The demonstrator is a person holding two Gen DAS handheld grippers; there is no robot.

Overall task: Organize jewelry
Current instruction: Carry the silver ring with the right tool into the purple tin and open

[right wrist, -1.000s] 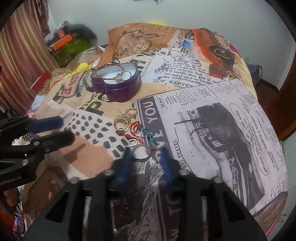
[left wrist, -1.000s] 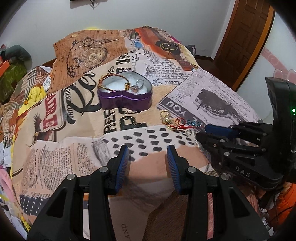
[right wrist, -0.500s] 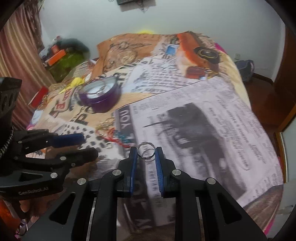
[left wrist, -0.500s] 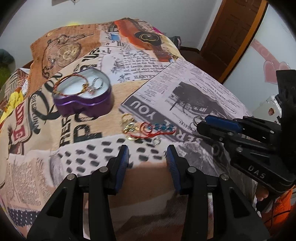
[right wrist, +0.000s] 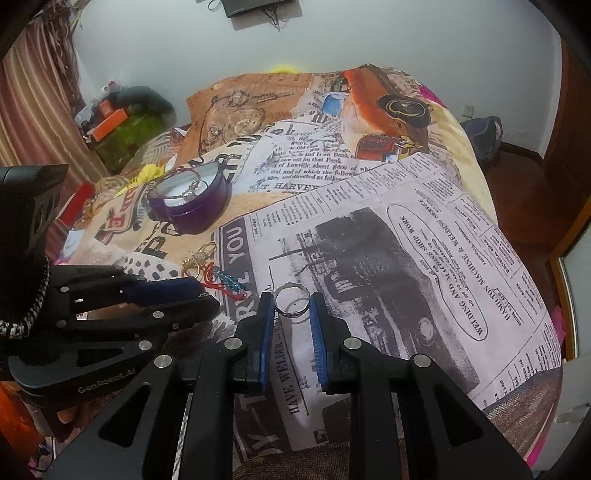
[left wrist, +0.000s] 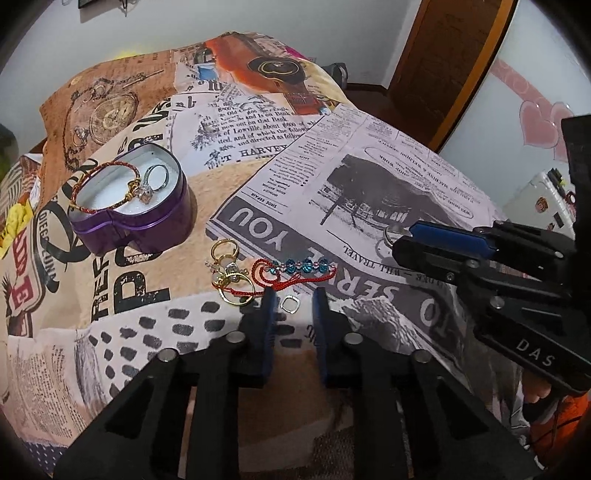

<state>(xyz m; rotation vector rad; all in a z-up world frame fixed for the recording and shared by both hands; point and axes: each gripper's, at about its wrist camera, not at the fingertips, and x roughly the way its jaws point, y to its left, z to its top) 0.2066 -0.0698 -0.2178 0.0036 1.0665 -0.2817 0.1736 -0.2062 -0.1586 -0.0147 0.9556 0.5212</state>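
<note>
White walls, brown wooden door, striped curtain, newsprint-patterned bedspread

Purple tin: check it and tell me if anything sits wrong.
The red and gold bracelet is not fully inside the purple tin: it lies across the rim, with part of its loop hanging out over the left edge. The stone ring lies inside on the white lining.

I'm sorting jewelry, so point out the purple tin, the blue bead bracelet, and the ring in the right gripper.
purple tin (left wrist: 155, 225), left wrist view, front wall.
blue bead bracelet (left wrist: 306, 265), left wrist view, a bead.
ring (right wrist: 291, 313), right wrist view, lower band.
</note>
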